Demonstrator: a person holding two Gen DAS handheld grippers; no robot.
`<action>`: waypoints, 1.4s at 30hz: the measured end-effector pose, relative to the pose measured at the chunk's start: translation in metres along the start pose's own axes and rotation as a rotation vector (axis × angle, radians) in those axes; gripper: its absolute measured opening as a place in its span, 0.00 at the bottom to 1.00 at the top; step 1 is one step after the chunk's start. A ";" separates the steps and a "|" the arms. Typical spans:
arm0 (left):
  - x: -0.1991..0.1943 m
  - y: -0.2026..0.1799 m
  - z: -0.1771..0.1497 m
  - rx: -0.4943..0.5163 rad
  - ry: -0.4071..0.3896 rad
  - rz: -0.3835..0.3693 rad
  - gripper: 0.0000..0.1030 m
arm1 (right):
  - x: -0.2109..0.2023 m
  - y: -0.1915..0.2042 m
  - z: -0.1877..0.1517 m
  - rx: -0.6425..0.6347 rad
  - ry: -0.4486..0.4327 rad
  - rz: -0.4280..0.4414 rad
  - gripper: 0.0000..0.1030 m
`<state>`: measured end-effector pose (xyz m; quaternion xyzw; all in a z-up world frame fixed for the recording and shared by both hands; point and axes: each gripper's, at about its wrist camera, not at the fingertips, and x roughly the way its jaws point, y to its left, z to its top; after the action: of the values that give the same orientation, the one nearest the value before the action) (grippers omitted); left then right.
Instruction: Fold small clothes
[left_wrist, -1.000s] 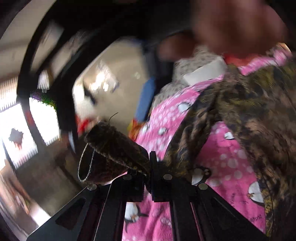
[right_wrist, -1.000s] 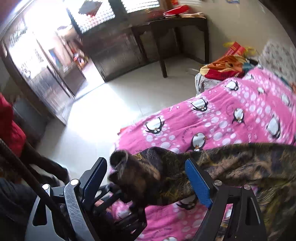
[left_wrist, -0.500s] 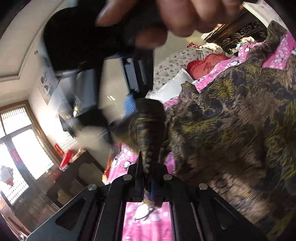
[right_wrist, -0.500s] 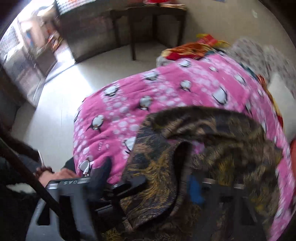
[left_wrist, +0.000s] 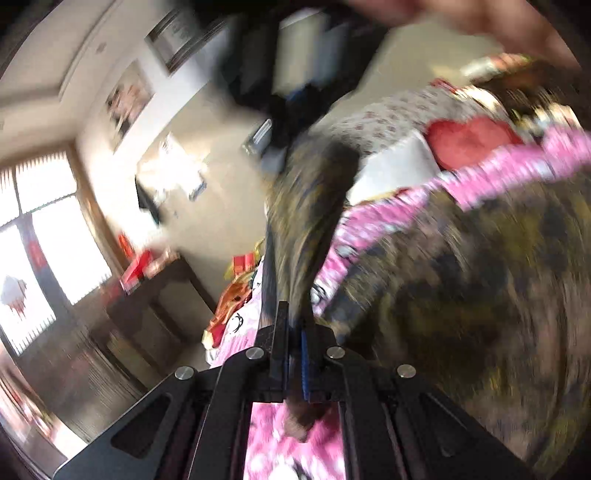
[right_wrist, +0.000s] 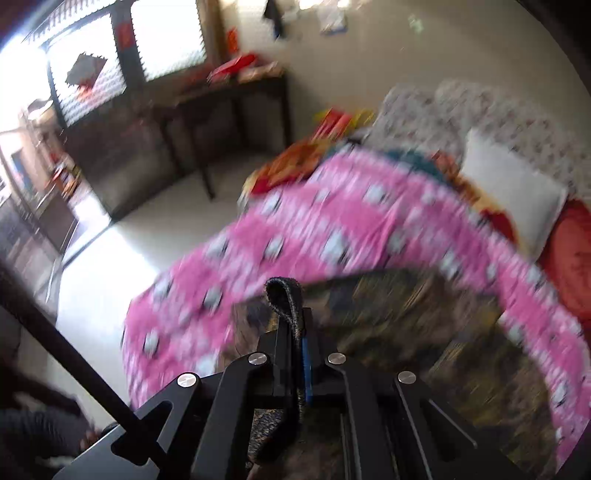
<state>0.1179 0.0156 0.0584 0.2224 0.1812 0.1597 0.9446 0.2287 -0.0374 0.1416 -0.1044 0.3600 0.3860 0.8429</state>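
In the left wrist view, the left tongs are pressed together on a strip of the dark brown-and-gold patterned garment, which rises from between the fingers as a taut twisted band and spreads to the right in a broad, blurred mass. Under it lies the pink penguin-print blanket on the bed. In the right wrist view, the right tongs are likewise pinching the garment: a dark hemmed edge loops up just past the fingertips (a blue pad shows beside it), and the rest of the cloth lies spread on the blanket to the right. Beyond the blanket are a white pillow, a red cushion and a heap of orange and red cloth at the bed's far end. Farther off stand a dark wooden side table bearing red items, a pale tiled floor and bright latticed windows. Both views are smeared by motion blur.
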 end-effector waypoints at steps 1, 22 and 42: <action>0.009 0.018 0.013 -0.042 0.000 0.002 0.05 | -0.011 -0.008 0.014 0.029 -0.037 -0.014 0.04; -0.027 -0.146 0.107 -0.021 -0.039 -0.476 0.03 | -0.124 -0.249 -0.065 0.437 -0.054 -0.226 0.04; 0.086 -0.031 -0.009 -0.009 0.211 -0.395 0.58 | -0.085 -0.260 -0.198 0.394 -0.109 -0.420 0.78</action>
<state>0.1972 0.0256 0.0121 0.1606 0.3184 -0.0052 0.9343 0.2753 -0.3528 0.0317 0.0101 0.3526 0.1306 0.9266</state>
